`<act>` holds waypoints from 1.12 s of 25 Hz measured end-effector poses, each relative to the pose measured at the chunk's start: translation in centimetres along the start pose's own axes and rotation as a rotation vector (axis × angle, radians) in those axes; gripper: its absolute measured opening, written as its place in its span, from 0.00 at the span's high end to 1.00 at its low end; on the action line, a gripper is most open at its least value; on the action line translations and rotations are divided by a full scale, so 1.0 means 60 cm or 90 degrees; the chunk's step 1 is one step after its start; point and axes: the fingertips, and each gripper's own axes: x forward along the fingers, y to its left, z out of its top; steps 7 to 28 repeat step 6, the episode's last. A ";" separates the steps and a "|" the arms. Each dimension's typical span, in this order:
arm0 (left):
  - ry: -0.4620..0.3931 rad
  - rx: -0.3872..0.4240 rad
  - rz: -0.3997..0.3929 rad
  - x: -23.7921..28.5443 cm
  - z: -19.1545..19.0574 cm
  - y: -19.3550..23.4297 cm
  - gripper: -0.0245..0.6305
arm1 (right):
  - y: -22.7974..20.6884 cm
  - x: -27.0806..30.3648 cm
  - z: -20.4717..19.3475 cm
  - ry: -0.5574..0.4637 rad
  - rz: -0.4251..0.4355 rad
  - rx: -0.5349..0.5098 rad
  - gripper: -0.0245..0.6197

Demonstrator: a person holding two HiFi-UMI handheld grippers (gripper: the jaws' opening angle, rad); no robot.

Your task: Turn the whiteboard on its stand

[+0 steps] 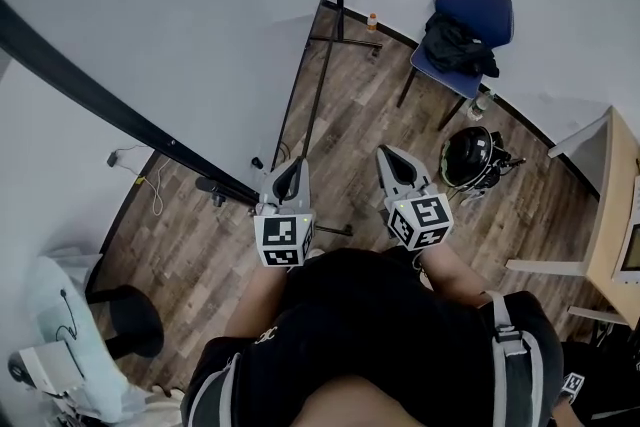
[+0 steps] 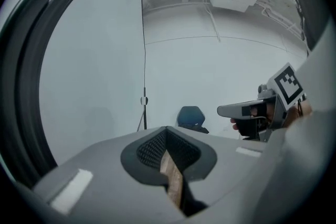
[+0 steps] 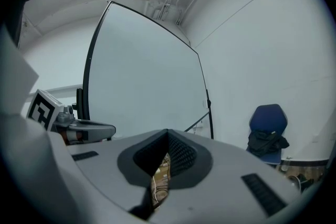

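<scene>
Bare wooden floor (image 1: 365, 105) beside whiteboard (image 1: 200, 35) edge

No readable text or numbers

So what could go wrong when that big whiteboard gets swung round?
Both the left tongs and right tongs are closed and grip nothing, so a push on the smooth whiteboard could slip. The stand's foot and a loose cable lie on the floor close by, a possible trip. The helmet on the floor might get kicked.
</scene>
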 end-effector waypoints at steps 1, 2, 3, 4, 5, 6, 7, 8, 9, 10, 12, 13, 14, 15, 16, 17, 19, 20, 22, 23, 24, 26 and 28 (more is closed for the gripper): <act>-0.001 -0.002 0.001 -0.003 0.000 0.005 0.95 | 0.004 0.001 0.001 -0.002 -0.001 0.000 0.97; -0.001 -0.004 0.001 -0.007 0.000 0.009 0.95 | 0.009 0.001 0.003 -0.004 -0.002 0.000 0.97; -0.001 -0.007 0.002 -0.011 -0.001 0.013 0.95 | 0.014 0.001 0.003 -0.005 -0.001 -0.001 0.97; -0.001 -0.010 0.002 -0.015 -0.003 0.015 0.95 | 0.019 0.000 0.002 -0.006 -0.001 -0.001 0.97; -0.001 -0.012 0.002 -0.019 -0.004 0.017 0.95 | 0.023 -0.001 0.001 -0.005 -0.001 -0.002 0.97; -0.001 -0.014 0.002 -0.023 -0.006 0.019 0.95 | 0.028 -0.002 -0.001 -0.005 0.000 -0.002 0.96; -0.001 -0.014 0.002 -0.023 -0.006 0.019 0.95 | 0.028 -0.002 -0.001 -0.005 0.000 -0.002 0.96; -0.001 -0.014 0.002 -0.023 -0.006 0.019 0.95 | 0.028 -0.002 -0.001 -0.005 0.000 -0.002 0.96; -0.001 -0.014 0.002 -0.023 -0.006 0.019 0.95 | 0.028 -0.002 -0.001 -0.005 0.000 -0.002 0.96; -0.001 -0.014 0.002 -0.023 -0.006 0.019 0.95 | 0.028 -0.002 -0.001 -0.005 0.000 -0.002 0.96; -0.001 -0.014 0.002 -0.023 -0.006 0.019 0.95 | 0.028 -0.002 -0.001 -0.005 0.000 -0.002 0.96; -0.001 -0.014 0.002 -0.023 -0.006 0.019 0.95 | 0.028 -0.002 -0.001 -0.005 0.000 -0.002 0.96; -0.001 -0.014 0.002 -0.023 -0.006 0.019 0.95 | 0.028 -0.002 -0.001 -0.005 0.000 -0.002 0.96; -0.001 -0.014 0.002 -0.023 -0.006 0.019 0.95 | 0.028 -0.002 -0.001 -0.005 0.000 -0.002 0.96; -0.001 -0.014 0.002 -0.023 -0.006 0.019 0.95 | 0.028 -0.002 -0.001 -0.005 0.000 -0.002 0.96; -0.001 -0.014 0.002 -0.023 -0.006 0.019 0.95 | 0.028 -0.002 -0.001 -0.005 0.000 -0.002 0.96; -0.001 -0.014 0.002 -0.023 -0.006 0.019 0.95 | 0.028 -0.002 -0.001 -0.005 0.000 -0.002 0.96; -0.001 -0.014 0.002 -0.023 -0.006 0.019 0.95 | 0.028 -0.002 -0.001 -0.005 0.000 -0.002 0.96; -0.001 -0.014 0.002 -0.023 -0.006 0.019 0.95 | 0.028 -0.002 -0.001 -0.005 0.000 -0.002 0.96; -0.001 -0.014 0.002 -0.023 -0.006 0.019 0.95 | 0.028 -0.002 -0.001 -0.005 0.000 -0.002 0.96; -0.001 -0.014 0.002 -0.023 -0.006 0.019 0.95 | 0.028 -0.002 -0.001 -0.005 0.000 -0.002 0.96; -0.001 -0.014 0.002 -0.023 -0.006 0.019 0.95 | 0.028 -0.002 -0.001 -0.005 0.000 -0.002 0.96; -0.001 -0.014 0.002 -0.023 -0.006 0.019 0.95 | 0.028 -0.002 -0.001 -0.005 0.000 -0.002 0.96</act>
